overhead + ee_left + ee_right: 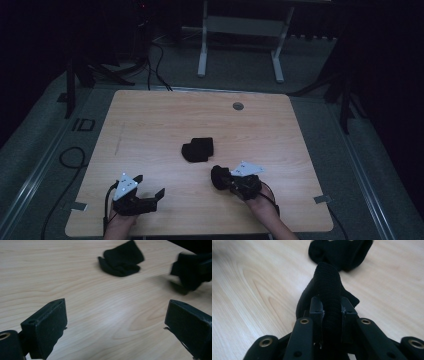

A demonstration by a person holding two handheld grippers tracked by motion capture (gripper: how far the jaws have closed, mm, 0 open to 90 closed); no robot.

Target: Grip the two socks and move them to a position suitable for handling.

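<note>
A folded black cloth [197, 149] lies near the middle of the wooden table [150, 120]; it also lies ahead in the left gripper view [121, 258] and the right gripper view [342, 251]. My right gripper [223, 179] at the front right is shut on a second black cloth [327, 287], which bulges up between its jaws and hangs to the table. That held cloth [191, 271] appears blurred at the right of the left gripper view. My left gripper [149, 186] rests at the front left, jaws wide open over bare wood, with nothing between its fingers [47, 325].
A round grey grommet [238, 106] sits near the table's far edge. Beyond the table stand white desk legs [202, 55] and cables [157, 65] on the floor. Small metal brackets [322, 199] stick out at the table's front corners.
</note>
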